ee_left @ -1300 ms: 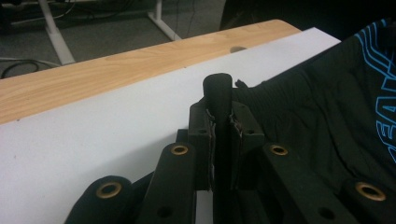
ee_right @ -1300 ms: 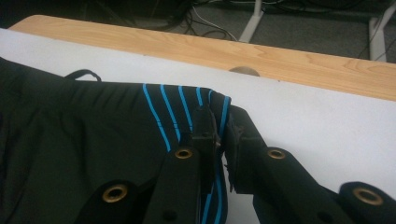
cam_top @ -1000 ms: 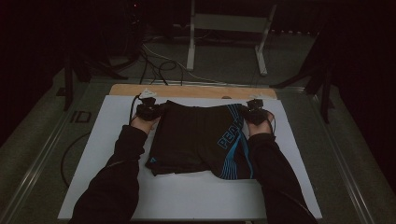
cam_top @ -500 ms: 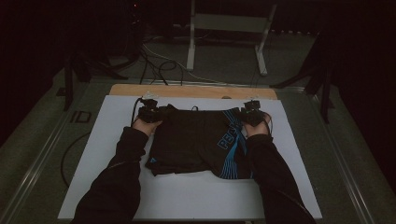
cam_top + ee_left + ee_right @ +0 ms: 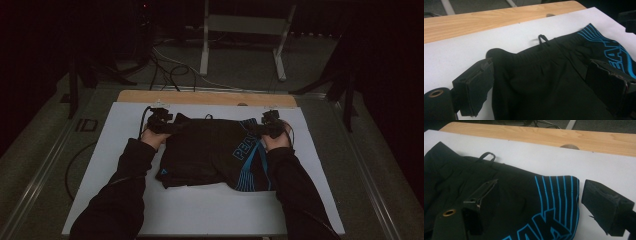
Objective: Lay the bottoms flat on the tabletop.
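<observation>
Evidently the folding of the black shorts (image 5: 212,152) was in hand, and the step looked to be a grasp at the far edge. They lay flat on the white sheet (image 5: 115,150) that covered the desk (image 5: 200,97), near the middle of it, with the blue lettering and stripes on the person's right side and a small cord loop (image 5: 543,38) poking out past the waistband toward the bare wooden strip.

The left tool (image 5: 161,121) sat at the far left corner of the shorts. In the left gripper view its jaws stood spread wide, one over the white sheet just beside the cloth, the other over the dark fabric, with the corner of the waistband between them and not yet pinched. The right tool (image 5: 272,125) sat at the far right corner. In the right gripper view its jaws were likewise apart, one over the black cloth, the other out over the white sheet past the striped edge, nothing clamped.

My guess was that the next move called for both tools to drop a little and press together on the two corners at once, catching every layer rather than the top one alone. Then the edge could be lifted and carried toward the person in an even fold. An uneven grip would likely skew it.
</observation>
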The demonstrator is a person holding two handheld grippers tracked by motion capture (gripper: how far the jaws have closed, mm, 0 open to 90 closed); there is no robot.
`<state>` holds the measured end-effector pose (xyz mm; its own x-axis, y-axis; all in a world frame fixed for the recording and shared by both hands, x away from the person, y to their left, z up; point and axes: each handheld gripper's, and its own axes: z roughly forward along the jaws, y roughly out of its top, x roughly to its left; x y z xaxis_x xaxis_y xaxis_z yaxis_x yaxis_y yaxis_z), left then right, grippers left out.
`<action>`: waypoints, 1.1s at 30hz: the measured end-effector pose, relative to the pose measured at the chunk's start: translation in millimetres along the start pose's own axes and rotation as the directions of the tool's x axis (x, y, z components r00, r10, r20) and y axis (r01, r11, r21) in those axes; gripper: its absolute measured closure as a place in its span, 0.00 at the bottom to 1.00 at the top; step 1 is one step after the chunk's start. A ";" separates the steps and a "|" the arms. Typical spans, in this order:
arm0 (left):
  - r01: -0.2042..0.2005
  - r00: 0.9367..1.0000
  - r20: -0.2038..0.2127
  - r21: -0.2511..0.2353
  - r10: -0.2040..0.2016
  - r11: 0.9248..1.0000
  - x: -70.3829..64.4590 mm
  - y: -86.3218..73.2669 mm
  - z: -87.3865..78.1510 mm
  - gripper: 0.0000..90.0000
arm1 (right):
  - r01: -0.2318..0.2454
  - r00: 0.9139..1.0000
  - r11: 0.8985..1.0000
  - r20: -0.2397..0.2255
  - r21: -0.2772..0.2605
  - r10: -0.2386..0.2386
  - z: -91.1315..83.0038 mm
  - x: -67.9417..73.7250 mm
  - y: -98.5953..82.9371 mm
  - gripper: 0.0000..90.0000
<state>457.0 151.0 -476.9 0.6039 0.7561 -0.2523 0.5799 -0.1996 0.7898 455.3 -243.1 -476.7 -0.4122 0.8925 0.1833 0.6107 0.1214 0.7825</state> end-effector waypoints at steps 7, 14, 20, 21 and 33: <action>-0.028 0.999 0.033 -0.012 0.028 1.000 -8.0 -0.9 -12.1 0.08 | 0.025 0.999 1.000 -0.025 -0.006 -0.025 -12.8 5.0 -5.9 0.17; -0.060 0.996 0.064 -0.005 0.060 0.998 -16.2 -2.3 -22.4 0.08 | 0.066 0.997 0.998 -0.045 -0.017 -0.067 -26.9 11.9 -6.9 0.17; -0.073 0.993 0.096 -0.016 0.074 0.997 -24.9 -5.0 -32.9 0.08 | 0.075 0.994 0.997 -0.072 -0.037 -0.077 -38.5 18.2 -8.6 0.17; -0.073 0.993 0.096 -0.016 0.074 0.997 -24.9 -5.0 -32.9 0.09 | 0.075 0.994 0.997 -0.072 -0.037 -0.077 -38.5 18.2 -8.6 0.17; -0.138 0.979 0.147 -0.029 0.141 0.990 -39.2 -21.3 -69.2 0.11 | 0.106 0.986 0.992 -0.120 -0.066 -0.113 -69.6 30.6 -23.9 0.17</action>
<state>383.2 168.8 -445.1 0.7532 0.6205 -0.2181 0.4752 -0.2840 0.8328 381.0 -249.0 -448.4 -0.5566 0.8145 0.1635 0.5175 0.1860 0.8352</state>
